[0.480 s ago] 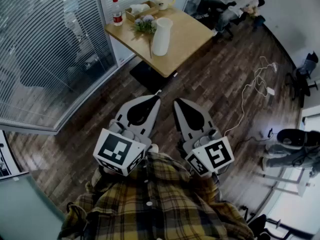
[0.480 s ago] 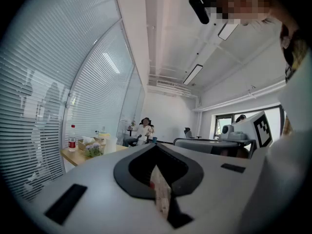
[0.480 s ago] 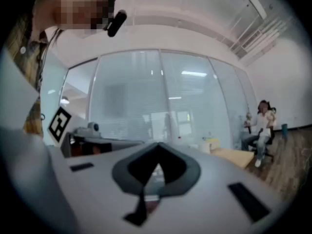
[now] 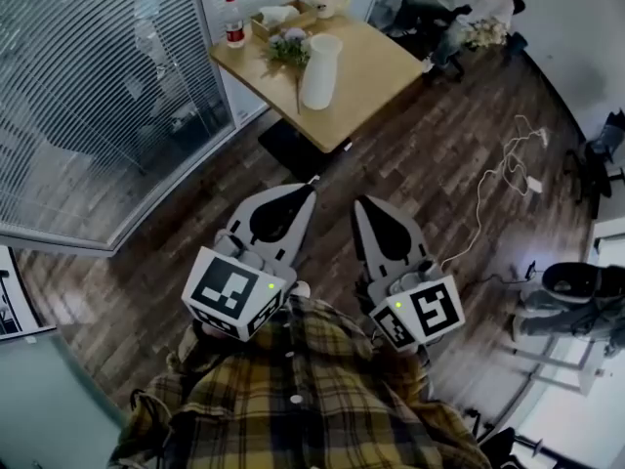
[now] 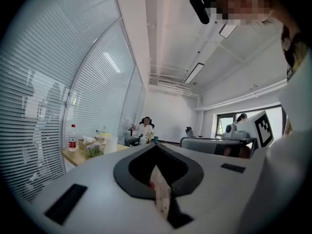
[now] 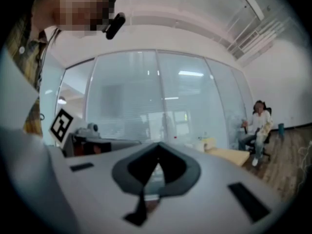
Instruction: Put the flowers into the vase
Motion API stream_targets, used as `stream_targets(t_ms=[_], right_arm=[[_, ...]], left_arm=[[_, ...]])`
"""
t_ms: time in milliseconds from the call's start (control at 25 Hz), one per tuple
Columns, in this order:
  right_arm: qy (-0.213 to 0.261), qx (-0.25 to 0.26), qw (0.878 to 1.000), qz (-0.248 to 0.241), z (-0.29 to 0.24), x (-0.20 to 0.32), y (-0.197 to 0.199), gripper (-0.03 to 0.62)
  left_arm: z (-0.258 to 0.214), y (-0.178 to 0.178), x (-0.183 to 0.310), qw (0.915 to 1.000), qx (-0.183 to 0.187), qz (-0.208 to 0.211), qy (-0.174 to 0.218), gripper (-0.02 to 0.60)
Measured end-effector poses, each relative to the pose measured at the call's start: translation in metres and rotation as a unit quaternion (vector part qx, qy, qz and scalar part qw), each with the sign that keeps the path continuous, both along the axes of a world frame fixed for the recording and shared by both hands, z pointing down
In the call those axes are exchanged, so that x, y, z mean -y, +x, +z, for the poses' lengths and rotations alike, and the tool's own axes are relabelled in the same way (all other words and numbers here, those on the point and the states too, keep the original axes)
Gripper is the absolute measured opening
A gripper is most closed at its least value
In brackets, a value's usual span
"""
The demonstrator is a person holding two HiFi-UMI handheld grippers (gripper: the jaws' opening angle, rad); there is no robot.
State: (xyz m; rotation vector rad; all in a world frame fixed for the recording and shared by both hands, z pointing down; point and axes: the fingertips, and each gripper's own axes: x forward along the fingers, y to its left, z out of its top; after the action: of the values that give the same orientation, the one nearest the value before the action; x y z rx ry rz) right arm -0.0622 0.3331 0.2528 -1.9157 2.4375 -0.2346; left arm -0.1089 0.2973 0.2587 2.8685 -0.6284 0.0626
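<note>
A broad stretch of wooden floor [image 4: 410,164] lies open between the person and the counter [image 4: 376,66], whose left edge runs close along the blinded glass wall [image 4: 98,96]. A white cable [image 4: 488,179] trails over the floor at right. The left hand-held gripper [image 4: 311,186] and right hand-held gripper [image 4: 359,203] are side by side, each pressed together on nothing, well apart from the counter. The vase [image 4: 320,71] stands near the counter's left edge, with the flowers [image 4: 289,49] just beside it.

A table [image 4: 369,74] stands at twelve o'clock, ahead of the left gripper [image 4: 309,188] and right gripper [image 4: 355,203], which sit side by side. On the table is a vase [image 4: 319,71]. Flowers [image 4: 287,49] lie just beside it at ten o'clock, with a box [image 4: 283,18] and a bottle [image 4: 234,22] behind them. A seated person [image 4: 459,8] is at one o'clock, beyond the table.
</note>
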Motion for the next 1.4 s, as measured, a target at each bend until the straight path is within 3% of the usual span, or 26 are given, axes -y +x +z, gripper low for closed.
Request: stream_targets(t_ms=[720,1040,1400], right_arm=[[-0.015,0.021,0.999,-0.023,0.023,-0.019,0.01,0.012],[-0.024,0.02,0.999,-0.021,0.029,0.032,0.023,0.012],[-0.027,0.005,0.999,-0.032,0.025,0.124,0.038,0.012]], left_arm=[[0.015,0.005,-0.012,0.9995,0.011,-0.029,-0.008,0.008],[0.023,0.02,0.041,0.9993,0.012,-0.029,-0.019,0.008],[0.016,0.042,0.13,0.9996,0.008,-0.024,-0.016,0.008]])
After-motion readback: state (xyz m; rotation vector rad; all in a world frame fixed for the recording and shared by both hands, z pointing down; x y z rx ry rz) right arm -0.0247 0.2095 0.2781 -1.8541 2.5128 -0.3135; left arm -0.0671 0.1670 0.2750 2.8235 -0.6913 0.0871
